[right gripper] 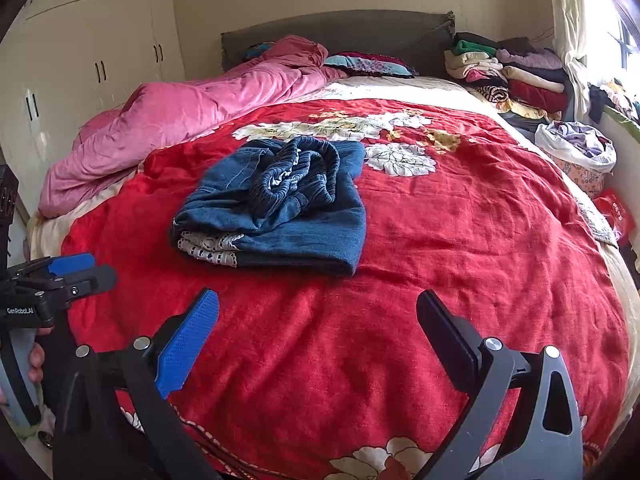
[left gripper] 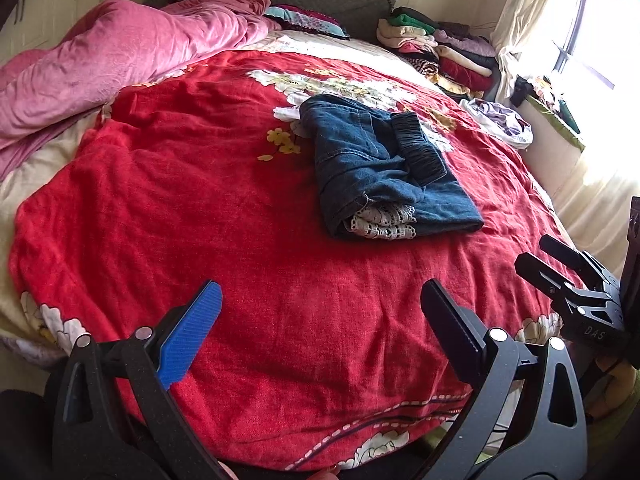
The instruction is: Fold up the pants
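Observation:
Dark blue denim pants (left gripper: 380, 168) lie folded into a compact bundle on the red floral bedspread (left gripper: 240, 220). The elastic waistband is on top and white lace trim shows at the near edge. They also show in the right wrist view (right gripper: 280, 208). My left gripper (left gripper: 320, 296) is open and empty, held above the bedspread well short of the pants. My right gripper (right gripper: 318, 304) is open and empty, also short of the pants. The right gripper also shows at the right edge of the left wrist view (left gripper: 532, 252).
A pink duvet (left gripper: 120, 60) is bunched at the bed's far left. A stack of folded clothes (left gripper: 440, 48) sits at the far right by the headboard. A white bag with purple cloth (right gripper: 576, 144) lies at the right bed edge. Wardrobes (right gripper: 80, 60) stand at left.

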A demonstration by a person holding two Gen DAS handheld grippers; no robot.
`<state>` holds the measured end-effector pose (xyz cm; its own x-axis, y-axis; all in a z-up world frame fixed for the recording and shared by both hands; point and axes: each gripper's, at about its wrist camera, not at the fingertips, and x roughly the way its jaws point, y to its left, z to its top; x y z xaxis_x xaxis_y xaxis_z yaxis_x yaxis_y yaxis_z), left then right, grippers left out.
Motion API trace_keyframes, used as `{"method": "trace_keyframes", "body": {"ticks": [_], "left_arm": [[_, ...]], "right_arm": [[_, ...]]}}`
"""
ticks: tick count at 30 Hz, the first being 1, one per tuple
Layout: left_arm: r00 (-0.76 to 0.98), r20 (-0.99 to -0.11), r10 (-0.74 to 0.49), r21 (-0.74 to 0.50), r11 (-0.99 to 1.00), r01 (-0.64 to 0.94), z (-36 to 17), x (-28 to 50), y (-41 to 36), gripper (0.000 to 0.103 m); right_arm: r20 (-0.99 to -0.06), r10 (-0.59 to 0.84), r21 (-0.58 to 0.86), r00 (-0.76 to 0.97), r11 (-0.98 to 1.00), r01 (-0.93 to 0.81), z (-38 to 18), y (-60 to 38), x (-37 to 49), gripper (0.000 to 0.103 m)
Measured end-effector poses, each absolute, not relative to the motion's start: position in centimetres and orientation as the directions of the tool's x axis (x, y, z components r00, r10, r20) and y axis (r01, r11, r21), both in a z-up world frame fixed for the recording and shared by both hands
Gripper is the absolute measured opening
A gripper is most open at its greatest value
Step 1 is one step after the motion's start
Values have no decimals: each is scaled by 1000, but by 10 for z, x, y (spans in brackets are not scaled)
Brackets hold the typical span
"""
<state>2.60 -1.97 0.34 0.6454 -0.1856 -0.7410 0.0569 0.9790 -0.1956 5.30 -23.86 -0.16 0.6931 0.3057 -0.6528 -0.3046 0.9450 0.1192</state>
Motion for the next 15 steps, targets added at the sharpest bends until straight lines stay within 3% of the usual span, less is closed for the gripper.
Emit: {"method": "trace_keyframes", "body": {"ticks": [15], "left_arm": [[645,-743,-181,-193,980,53,5,25,-21,93]], "right_arm": [[-650,305,109,696,944,-311,5,-237,54,98]]}}
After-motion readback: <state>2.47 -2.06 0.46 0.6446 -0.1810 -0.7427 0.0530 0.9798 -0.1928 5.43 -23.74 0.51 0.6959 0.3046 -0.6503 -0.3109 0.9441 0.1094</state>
